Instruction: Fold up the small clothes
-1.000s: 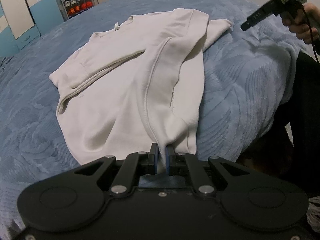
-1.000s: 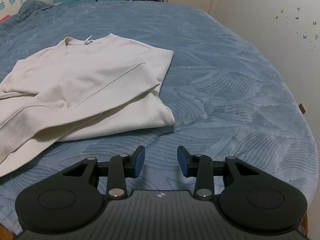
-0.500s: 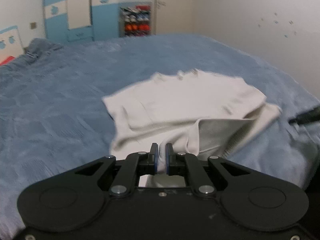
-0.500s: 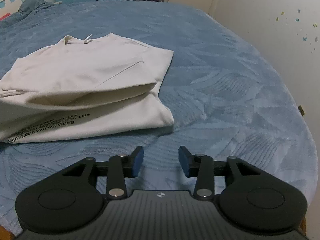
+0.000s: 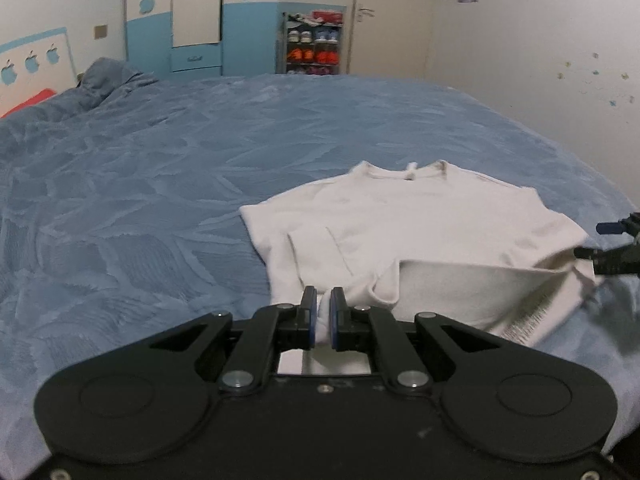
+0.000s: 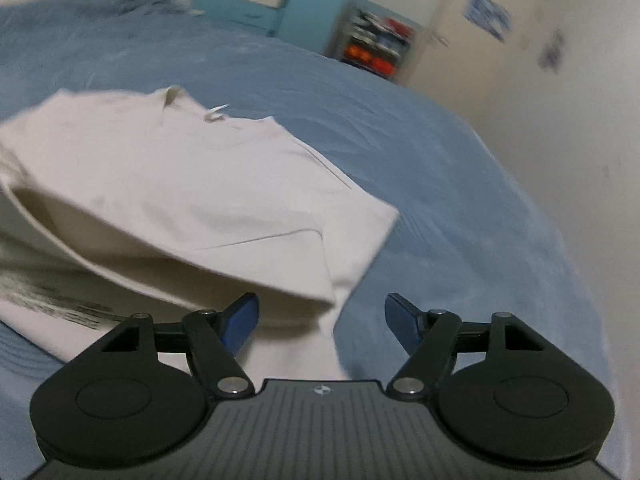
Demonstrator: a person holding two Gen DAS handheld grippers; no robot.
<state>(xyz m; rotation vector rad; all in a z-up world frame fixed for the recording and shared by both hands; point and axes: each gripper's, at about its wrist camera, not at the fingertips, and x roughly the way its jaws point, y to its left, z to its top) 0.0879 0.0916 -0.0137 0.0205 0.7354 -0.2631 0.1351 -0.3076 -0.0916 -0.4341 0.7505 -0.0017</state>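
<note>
The garment (image 5: 404, 224) is cream-white, with lines of small black print along its near right edge. It lies on a blue bedspread (image 5: 168, 168) embossed with a tone-on-tone leaf pattern. Both grippers are black with blue finger pads (image 6: 240, 322). On the far wall stands a sky-blue and white wardrobe (image 5: 192, 16) bearing apple shapes; right of it, a shelf (image 5: 314, 42) shows orange and red shoes.

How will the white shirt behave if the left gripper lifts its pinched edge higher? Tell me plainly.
Probably floppy: the white shirt already sags and curls where the left gripper pinches it, its printed underside turned up. It looks light, so the rest would likely trail and drag over the blue bedspread rather than hold shape. The right gripper is open, offering no support.
</note>
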